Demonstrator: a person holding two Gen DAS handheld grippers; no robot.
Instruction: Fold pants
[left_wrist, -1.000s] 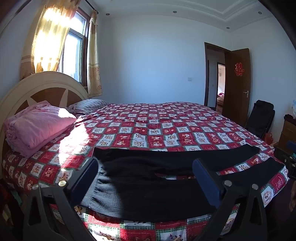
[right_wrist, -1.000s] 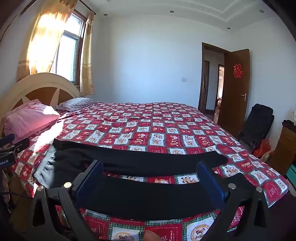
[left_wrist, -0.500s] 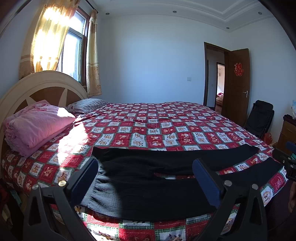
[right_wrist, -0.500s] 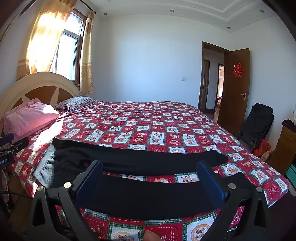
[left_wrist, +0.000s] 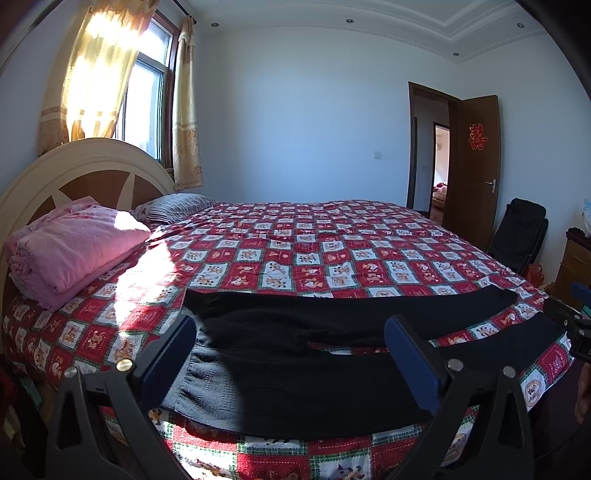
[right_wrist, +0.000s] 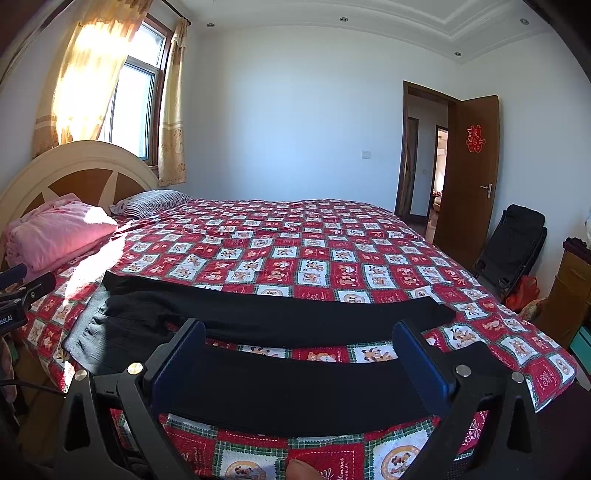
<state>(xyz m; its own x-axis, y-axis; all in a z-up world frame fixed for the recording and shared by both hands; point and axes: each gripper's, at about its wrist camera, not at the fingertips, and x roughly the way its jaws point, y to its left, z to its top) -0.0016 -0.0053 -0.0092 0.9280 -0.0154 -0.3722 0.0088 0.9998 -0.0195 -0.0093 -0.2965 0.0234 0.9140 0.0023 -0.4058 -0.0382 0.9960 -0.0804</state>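
Note:
Black pants lie spread flat along the near edge of the bed, waistband with grey lining at the left, two legs running right with a strip of bedspread between them. In the right wrist view the pants show the same way. My left gripper is open and empty, held off the bed in front of the waist end. My right gripper is open and empty, in front of the near leg. Each gripper also shows at the other view's edge: right gripper, left gripper.
The bed has a red checked bedspread. A folded pink blanket and a striped pillow lie by the headboard. A black chair, an open door and a wooden cabinet stand at the right.
Both cameras have shifted only slightly. The pants lie the same and both grippers stay open.

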